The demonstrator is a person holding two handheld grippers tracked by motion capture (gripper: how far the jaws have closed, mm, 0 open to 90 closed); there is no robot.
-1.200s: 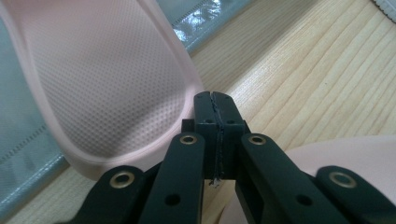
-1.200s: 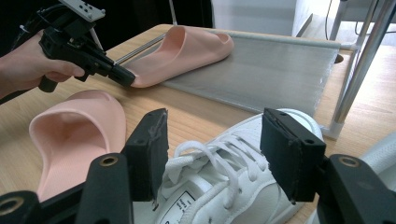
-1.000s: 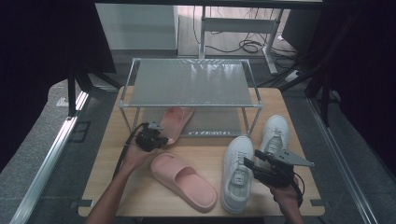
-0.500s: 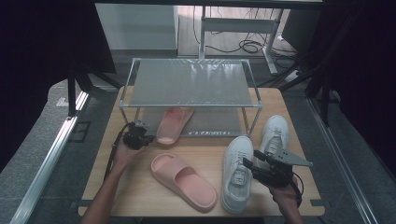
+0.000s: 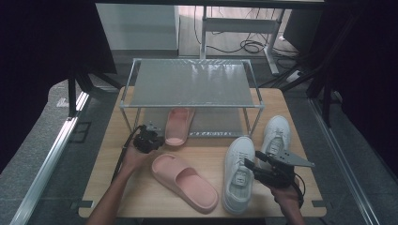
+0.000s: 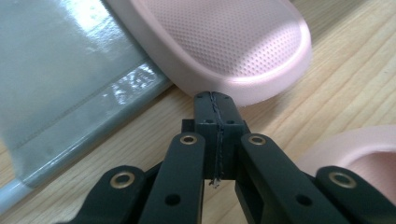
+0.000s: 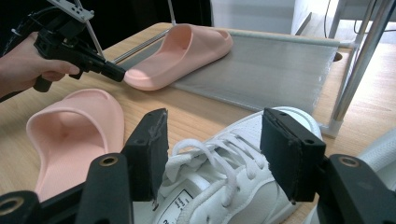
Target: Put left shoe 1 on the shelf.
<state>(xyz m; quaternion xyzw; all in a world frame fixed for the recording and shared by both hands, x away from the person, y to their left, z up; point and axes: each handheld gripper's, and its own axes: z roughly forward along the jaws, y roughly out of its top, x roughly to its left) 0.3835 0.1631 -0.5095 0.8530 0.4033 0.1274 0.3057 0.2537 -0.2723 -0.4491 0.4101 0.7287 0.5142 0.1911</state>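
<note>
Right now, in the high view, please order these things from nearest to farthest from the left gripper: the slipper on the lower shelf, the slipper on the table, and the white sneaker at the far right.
From the left gripper:
1. Slipper on the lower shelf, just beside the shut jaws, under the rack.
2. Slipper on the table, toward the person.
3. White sneaker at the far right, beyond the rack's leg.

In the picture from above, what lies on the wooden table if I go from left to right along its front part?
left gripper → loose pink slipper → near white sneaker → right gripper → far white sneaker
</note>
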